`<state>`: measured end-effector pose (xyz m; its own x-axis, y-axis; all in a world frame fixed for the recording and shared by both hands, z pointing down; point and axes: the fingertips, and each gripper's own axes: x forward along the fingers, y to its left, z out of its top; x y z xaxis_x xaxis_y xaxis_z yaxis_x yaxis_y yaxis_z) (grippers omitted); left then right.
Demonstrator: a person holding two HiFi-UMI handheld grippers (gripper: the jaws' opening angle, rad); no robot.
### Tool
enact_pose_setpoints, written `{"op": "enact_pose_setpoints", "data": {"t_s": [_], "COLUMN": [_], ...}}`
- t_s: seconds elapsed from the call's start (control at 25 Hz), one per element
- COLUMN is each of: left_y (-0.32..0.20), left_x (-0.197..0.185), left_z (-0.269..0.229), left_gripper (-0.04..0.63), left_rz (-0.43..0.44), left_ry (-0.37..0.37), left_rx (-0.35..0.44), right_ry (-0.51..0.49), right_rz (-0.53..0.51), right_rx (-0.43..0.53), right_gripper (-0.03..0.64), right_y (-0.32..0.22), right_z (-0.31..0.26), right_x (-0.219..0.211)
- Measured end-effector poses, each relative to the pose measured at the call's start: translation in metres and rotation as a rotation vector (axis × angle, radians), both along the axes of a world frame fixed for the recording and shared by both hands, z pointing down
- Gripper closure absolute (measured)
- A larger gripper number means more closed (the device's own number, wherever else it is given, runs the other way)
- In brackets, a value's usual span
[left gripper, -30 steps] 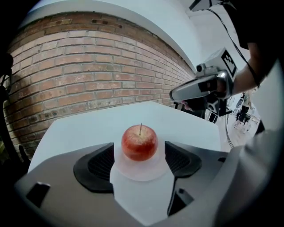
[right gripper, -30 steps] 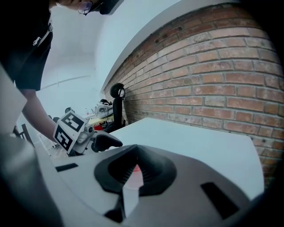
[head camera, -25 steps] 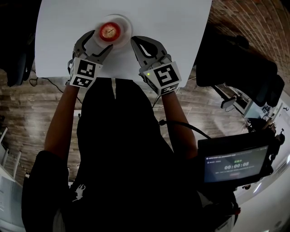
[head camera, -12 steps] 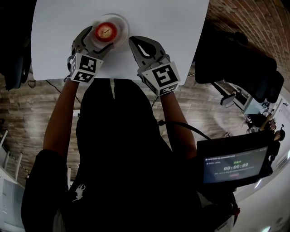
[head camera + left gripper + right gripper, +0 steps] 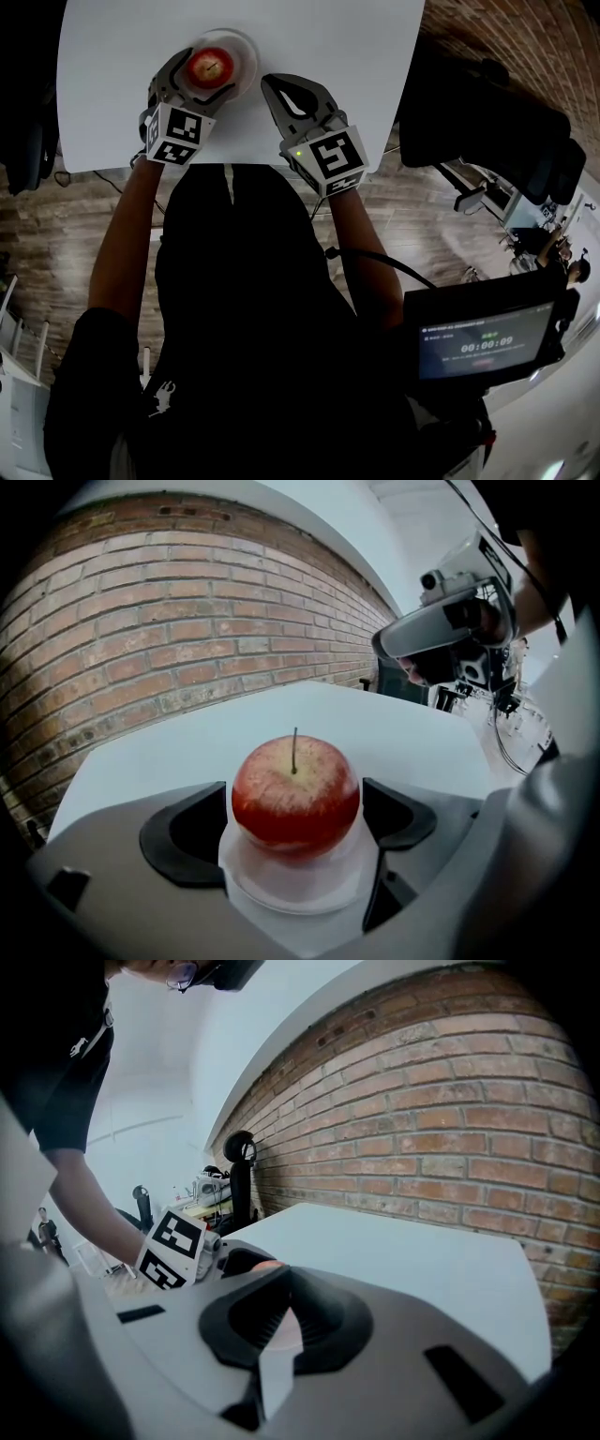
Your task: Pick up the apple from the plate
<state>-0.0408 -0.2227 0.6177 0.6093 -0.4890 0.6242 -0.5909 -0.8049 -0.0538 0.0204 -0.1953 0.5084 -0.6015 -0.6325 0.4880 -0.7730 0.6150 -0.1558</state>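
A red apple (image 5: 212,65) (image 5: 295,797) with its stem up sits on a small white plate (image 5: 240,47) (image 5: 300,892) near the table's far edge. My left gripper (image 5: 203,79) (image 5: 295,819) has its jaws spread wide on either side of the apple. The dark pads (image 5: 187,832) flank the fruit very closely without visibly pressing on it. My right gripper (image 5: 278,90) (image 5: 278,1288) rests just right of the plate, jaws together, with nothing in them. In the right gripper view the apple is only a reddish sliver behind the jaws.
The white table (image 5: 356,56) ends at a front edge near my body and a right edge by the brick wall (image 5: 169,630). Dark chairs stand at both sides. A handheld screen device (image 5: 483,342) hangs low right.
The left gripper has slid forward and down, so its jaws now lie on both sides of the apple, and they stand wider. The right gripper has stayed put.
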Motion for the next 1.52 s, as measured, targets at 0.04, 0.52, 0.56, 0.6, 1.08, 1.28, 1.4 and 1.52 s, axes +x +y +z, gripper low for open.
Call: {"op": "enact_pose_setpoints", "data": {"t_s": [0.04, 0.52, 0.56, 0.6, 1.08, 1.28, 1.4, 1.52], "left_y": [-0.001, -0.005, -0.006, -0.007, -0.011, 0.000, 0.004, 0.005], "left_x": [0.001, 0.003, 0.002, 0.001, 0.000, -0.007, -0.008, -0.003], "left_z": [0.001, 0.003, 0.002, 0.001, -0.015, -0.037, -0.052, -0.066], "left_gripper": [0.152, 0.184, 0.184, 0.184, 0.184, 0.184, 0.184, 0.185], "left_rz": [0.004, 0.019, 0.016, 0.013, 0.008, 0.021, 0.024, 0.022], "left_ry": [-0.002, -0.029, -0.027, -0.025, 0.008, 0.028, 0.037, 0.049], "left_rx": [0.001, 0.005, 0.004, 0.004, -0.003, 0.008, 0.024, 0.035], "right_ry": [0.002, 0.003, 0.003, 0.002, 0.032, 0.029, 0.022, 0.008], "right_rz": [-0.001, 0.013, 0.012, 0.012, -0.015, -0.011, -0.002, 0.011], "right_rx": [0.001, 0.001, 0.002, 0.003, 0.045, 0.081, 0.108, 0.129], "right_gripper": [0.612, 0.612, 0.612, 0.612, 0.612, 0.612, 0.612, 0.612], "right_y": [-0.001, -0.003, -0.003, -0.004, -0.013, -0.009, -0.007, -0.008], "right_z": [0.000, 0.000, 0.000, -0.001, -0.008, -0.030, -0.044, -0.054], "right_x": [0.000, 0.008, 0.007, 0.007, 0.004, -0.005, -0.005, 0.000]}}
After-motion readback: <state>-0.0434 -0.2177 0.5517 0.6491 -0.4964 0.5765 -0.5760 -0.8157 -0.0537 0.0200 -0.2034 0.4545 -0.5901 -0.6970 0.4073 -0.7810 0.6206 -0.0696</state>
